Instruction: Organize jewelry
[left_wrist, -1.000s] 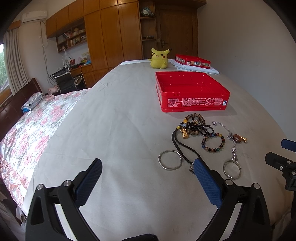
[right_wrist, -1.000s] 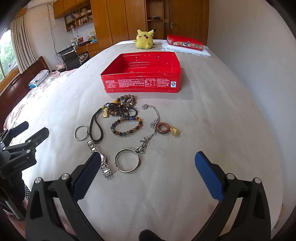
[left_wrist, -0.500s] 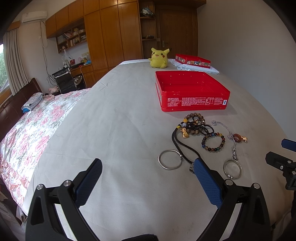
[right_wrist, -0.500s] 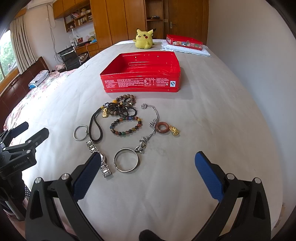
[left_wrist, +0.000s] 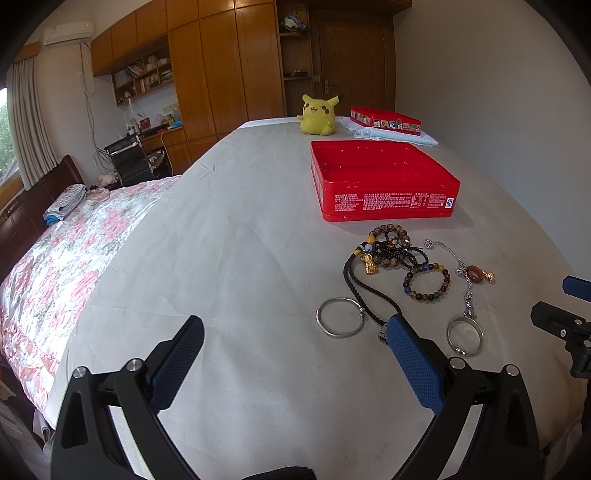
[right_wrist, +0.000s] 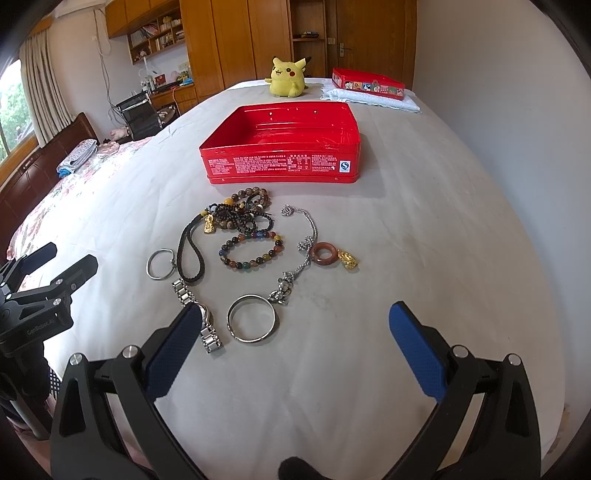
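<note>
1. Both my tongs, left gripper (left_wrist: 295, 354) and right gripper (right_wrist: 295, 339), are spread wide and hold nothing.
2. The jewelry sits at my right tongs' twelve o'clock, just before the empty red tin (right_wrist: 284, 147).
3. I'd start with the silver bangle (right_wrist: 252, 318), pinching one side of its rim squarely.

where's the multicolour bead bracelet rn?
Right wrist view, centre: multicolour bead bracelet lies on the sheet between the black cord and the silver chain, before the red tin.
</note>
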